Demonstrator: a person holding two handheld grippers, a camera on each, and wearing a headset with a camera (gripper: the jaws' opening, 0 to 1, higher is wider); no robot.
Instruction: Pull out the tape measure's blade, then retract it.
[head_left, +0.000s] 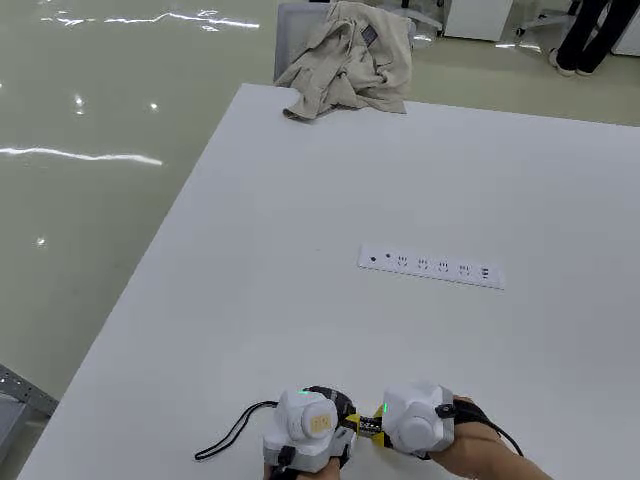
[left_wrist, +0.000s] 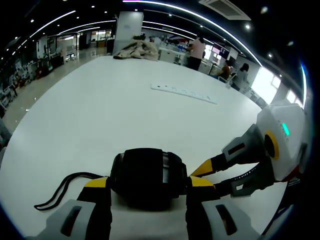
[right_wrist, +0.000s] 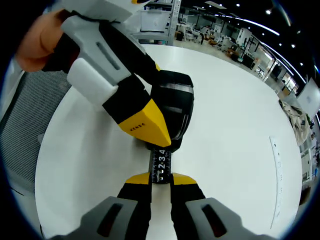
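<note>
- The yellow-tipped jaws of the left gripper (left_wrist: 149, 183) are clamped on both sides of the black tape measure (left_wrist: 149, 172), low centre of its view.
- The jaws of the right gripper (right_wrist: 161, 179) are pinched tight on the blade (right_wrist: 161, 166). A short length is out, numerals showing.
- In the head view the two sit side by side at the bottom edge.
- A black strap (left_wrist: 60, 192) loops on the table (head_left: 300, 220), left of the tape measure.
- The power strip (head_left: 432, 267) lies mid-table, well apart. A jacket (head_left: 345, 60) sits at the far edge, top of frame.
- Wide bare white top ahead; the table's left edge runs near, lower left.
</note>
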